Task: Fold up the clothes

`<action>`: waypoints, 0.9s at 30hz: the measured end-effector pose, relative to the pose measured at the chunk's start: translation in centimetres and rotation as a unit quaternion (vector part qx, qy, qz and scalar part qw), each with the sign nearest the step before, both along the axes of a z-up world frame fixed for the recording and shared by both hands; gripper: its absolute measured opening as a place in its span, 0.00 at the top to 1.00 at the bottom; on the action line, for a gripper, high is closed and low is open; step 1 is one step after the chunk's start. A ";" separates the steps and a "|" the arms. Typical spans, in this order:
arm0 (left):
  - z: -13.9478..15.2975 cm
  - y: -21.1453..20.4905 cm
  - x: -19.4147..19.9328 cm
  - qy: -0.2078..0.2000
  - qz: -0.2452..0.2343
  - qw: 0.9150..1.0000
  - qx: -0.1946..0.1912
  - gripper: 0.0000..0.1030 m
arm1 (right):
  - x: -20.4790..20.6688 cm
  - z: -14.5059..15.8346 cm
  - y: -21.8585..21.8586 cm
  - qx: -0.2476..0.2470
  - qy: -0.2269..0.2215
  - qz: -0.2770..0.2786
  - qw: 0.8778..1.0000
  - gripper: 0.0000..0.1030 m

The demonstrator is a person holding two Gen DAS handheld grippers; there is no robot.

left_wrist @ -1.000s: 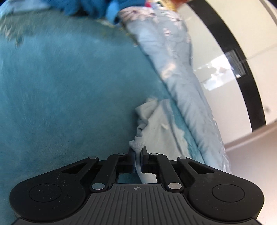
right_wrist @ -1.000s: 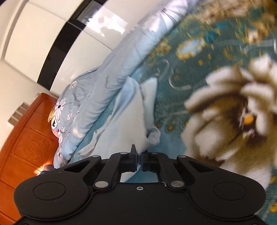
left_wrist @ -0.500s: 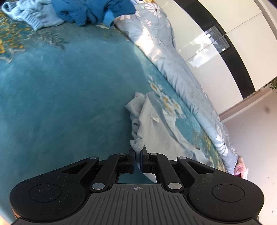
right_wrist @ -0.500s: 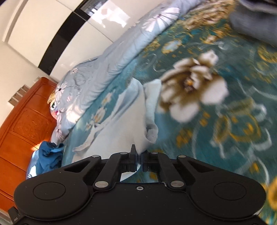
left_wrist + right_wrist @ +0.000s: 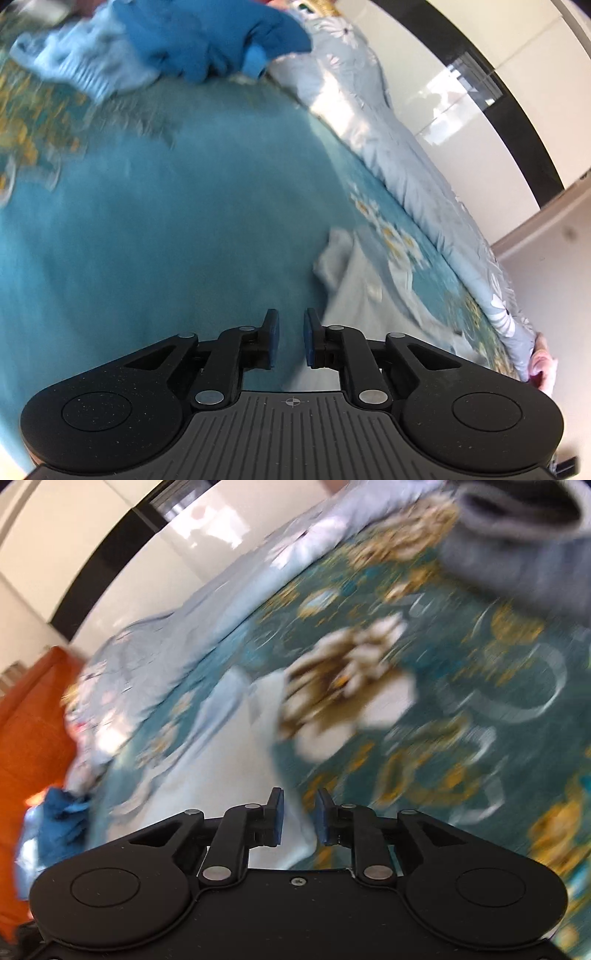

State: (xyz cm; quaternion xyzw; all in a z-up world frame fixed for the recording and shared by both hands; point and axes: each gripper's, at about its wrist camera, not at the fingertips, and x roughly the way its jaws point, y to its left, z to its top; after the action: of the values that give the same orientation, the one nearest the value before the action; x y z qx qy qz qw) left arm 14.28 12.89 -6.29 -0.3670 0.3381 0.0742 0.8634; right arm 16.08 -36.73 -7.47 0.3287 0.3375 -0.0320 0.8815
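Looks like the release step of a fold. The left gripper (image 5: 288,341) has its jaws opening with nothing between them, only the teal plush blanket (image 5: 166,240) below. The pale grey-white cloth garment (image 5: 364,306) lies flat near the blanket's far edge. The right gripper (image 5: 298,821) is opening too, garment edge under the gap, unpinched. Next probably needs a fresh grip for another fold.

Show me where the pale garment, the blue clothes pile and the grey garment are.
pale garment (image 5: 364,306): left wrist view, its middle.
blue clothes pile (image 5: 207,40): left wrist view, dark blue top.
grey garment (image 5: 517,554): right wrist view, its front fold.
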 end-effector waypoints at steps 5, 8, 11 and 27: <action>2.4 -0.2 5.6 -0.027 -0.030 0.999 0.002 0.80 | 5.1 2.0 0.0 0.006 -0.035 0.015 0.999 0.78; 2.8 -2.1 9.7 -0.029 -0.073 0.997 0.014 0.66 | 9.4 2.9 1.9 0.014 -0.050 0.055 0.997 0.78; 2.0 -4.8 13.6 -0.009 -0.126 0.992 0.030 0.64 | 12.9 2.7 3.5 0.014 -0.045 0.078 0.996 0.78; -1.4 -5.2 21.1 0.042 -0.069 0.995 0.058 0.95 | 19.8 1.4 4.3 -0.040 -0.003 0.099 0.994 0.98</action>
State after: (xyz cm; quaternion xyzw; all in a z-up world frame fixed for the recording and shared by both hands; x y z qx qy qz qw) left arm 35.42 7.67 -7.71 -0.2882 0.3939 0.0490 0.8714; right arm 35.92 -32.43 -6.02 0.2583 0.3640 0.0430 0.8938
